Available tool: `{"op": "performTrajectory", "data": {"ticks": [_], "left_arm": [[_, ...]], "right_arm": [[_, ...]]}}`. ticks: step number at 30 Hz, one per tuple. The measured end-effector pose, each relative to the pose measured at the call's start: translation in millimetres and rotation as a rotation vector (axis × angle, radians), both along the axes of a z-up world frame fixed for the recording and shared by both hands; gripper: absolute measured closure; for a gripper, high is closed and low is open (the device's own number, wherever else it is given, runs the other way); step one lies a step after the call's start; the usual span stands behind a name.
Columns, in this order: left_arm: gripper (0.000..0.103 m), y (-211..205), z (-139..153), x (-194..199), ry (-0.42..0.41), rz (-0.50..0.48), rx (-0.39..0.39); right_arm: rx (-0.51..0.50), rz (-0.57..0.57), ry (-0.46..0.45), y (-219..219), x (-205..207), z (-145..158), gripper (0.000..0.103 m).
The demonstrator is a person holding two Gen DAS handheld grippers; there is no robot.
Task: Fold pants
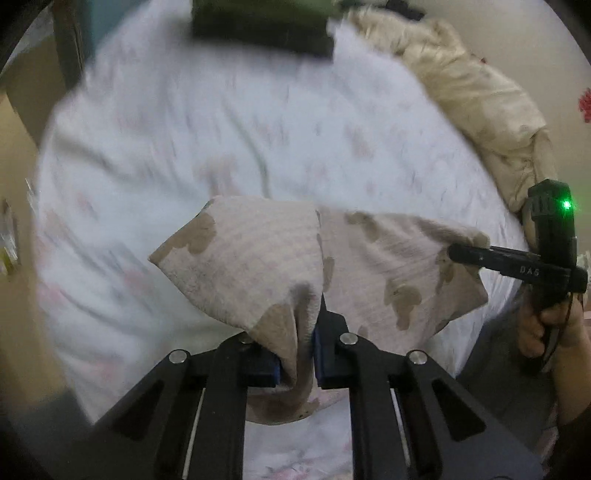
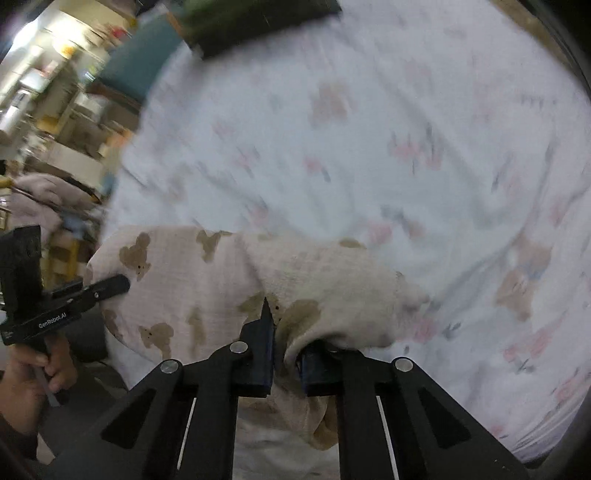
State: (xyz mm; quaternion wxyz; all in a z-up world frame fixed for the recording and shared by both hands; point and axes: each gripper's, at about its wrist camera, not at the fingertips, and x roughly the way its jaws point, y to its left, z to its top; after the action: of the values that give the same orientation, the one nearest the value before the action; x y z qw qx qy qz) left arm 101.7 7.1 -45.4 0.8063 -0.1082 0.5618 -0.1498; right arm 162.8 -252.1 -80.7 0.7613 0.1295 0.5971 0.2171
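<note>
- Left gripper [image 1: 298, 354], bottom centre of its view: jaws pinching bear-print pants [image 1: 258, 258].
- Right gripper [image 2: 284, 354]: jaws clamped on the pants too.
- Pants mid-frame over floral bed sheet [image 1: 184, 140].
- "GenRobot.AI" legible lower left, right view.

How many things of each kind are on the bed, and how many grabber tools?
Pants with bear print: 1, pinched by both grippers
Grippers: 2, left gripper and right gripper
Dark green folded thing: 1, too blurred to name
Cream bedding bundle: 1
Flowered bed sheet: 1
Total: 6
</note>
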Motion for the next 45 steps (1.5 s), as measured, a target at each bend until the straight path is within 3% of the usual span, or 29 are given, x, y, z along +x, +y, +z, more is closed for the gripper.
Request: {"op": "performTrajectory", "data": {"ticks": [5,9,14,18,20,21,22,23,24,25,26,28,33,40,43,45], "left_arm": [[0.093,28.2,60.7,53.2,-0.151,0.056,-0.049],[0.093,49.1,103.8,128.9,-0.262,0.056,-0.061],[0.093,70.6,133.4,252.4,-0.348,0.067,-0.033],[0.092,88.8,154.0,361.2,-0.452,0.142,-0.022],[0.091,90.6,149.2,397.3,-0.481,0.172,0.024],[0.085,89.6,144.8,417.5,-0.512,0.185,0.073],[0.070,86.8,137.6,429.7,-0.558,0.206,0.151],[0.055,83.1,128.7,441.2,-0.578,0.235,0.260],[0.023,80.7,114.7,452.4,-0.563,0.280,0.403],[0.015,82.0,101.6,457.7,-0.531,0.306,0.473],[0.014,85.6,89.8,458.0,-0.508,0.307,0.478],[0.014,97.0,68.9,442.3,-0.495,0.283,0.389],[0.014,107.6,50.6,381.2,-0.455,0.283,0.238],[0.014,88.8,93.1,270.8,-0.520,0.321,0.170],[0.012,77.1,116.5,216.7,-0.645,0.373,0.187],[0.008,70.4,124.3,190.0,-0.628,0.395,0.169]], "right_arm": [[0.050,-0.021,-0.176,2.9,49.7,64.1,0.094],[0.047,-0.023,-0.302,11.3,115.6,108.7,0.094],[0.011,-0.024,-0.380,37.8,240.5,147.6,0.094],[-0.024,-0.055,-0.431,60.8,364.7,172.5,0.094],[-0.020,-0.095,-0.376,63.8,414.5,171.2,0.093],[-0.012,-0.124,-0.353,65.8,436.7,166.6,0.093],[-0.038,-0.152,-0.358,70.2,455.7,159.8,0.086],[-0.119,-0.181,-0.372,74.9,471.6,149.8,0.058],[-0.189,-0.208,-0.374,76.6,478.0,140.7,0.043],[-0.265,-0.247,-0.373,75.8,482.5,130.0,0.032],[-0.300,-0.269,-0.369,72.5,482.8,122.3,0.033],[-0.285,-0.303,-0.387,61.0,470.8,113.9,0.034],[-0.217,-0.211,-0.436,52.8,420.0,119.6,0.034],[-0.104,-0.172,-0.516,56.9,310.4,162.3,0.028],[-0.104,-0.182,-0.562,64.8,248.0,173.8,0.027],[-0.116,-0.181,-0.615,74.7,203.2,179.4,0.025]]}}
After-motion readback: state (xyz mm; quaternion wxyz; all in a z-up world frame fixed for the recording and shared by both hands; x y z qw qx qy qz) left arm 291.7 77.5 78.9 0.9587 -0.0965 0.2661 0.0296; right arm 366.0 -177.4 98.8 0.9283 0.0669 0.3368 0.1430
